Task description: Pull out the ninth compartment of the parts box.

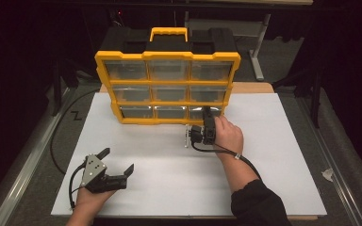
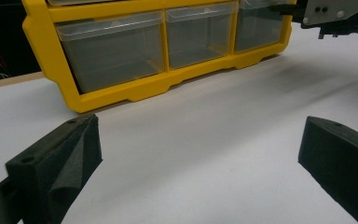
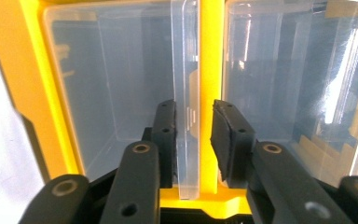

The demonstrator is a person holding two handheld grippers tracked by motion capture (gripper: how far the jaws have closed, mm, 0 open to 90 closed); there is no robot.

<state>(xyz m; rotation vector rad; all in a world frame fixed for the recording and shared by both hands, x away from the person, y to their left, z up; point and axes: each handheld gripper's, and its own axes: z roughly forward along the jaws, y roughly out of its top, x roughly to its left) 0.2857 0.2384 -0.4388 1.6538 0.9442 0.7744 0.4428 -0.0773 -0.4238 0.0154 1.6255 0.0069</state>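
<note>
A big white table held everything. On its far side stood a yellow box with nine clear drawers and a handle on top. It stood up tall with its drawers facing the person, likely so the drawers could be reached from the front.

The right gripper was at the bottom row, at the drawer on the right. It was turned on its side, likely so it could fit around the drawer's thin clear tab. In the right gripper view, the tab stood between the two black jaws. One jaw looked to be touching it. The other had a small gap, so the jaws were nearly together but not yet squeezing tight. It looked like the person was getting ready to pull that drawer out. The drawer itself was pushed all the way in.

The left gripper rested low on the table, near the person and well away from the box. Its jaws were wide apart and held nothing. It seemed to be waiting for its turn.
</note>
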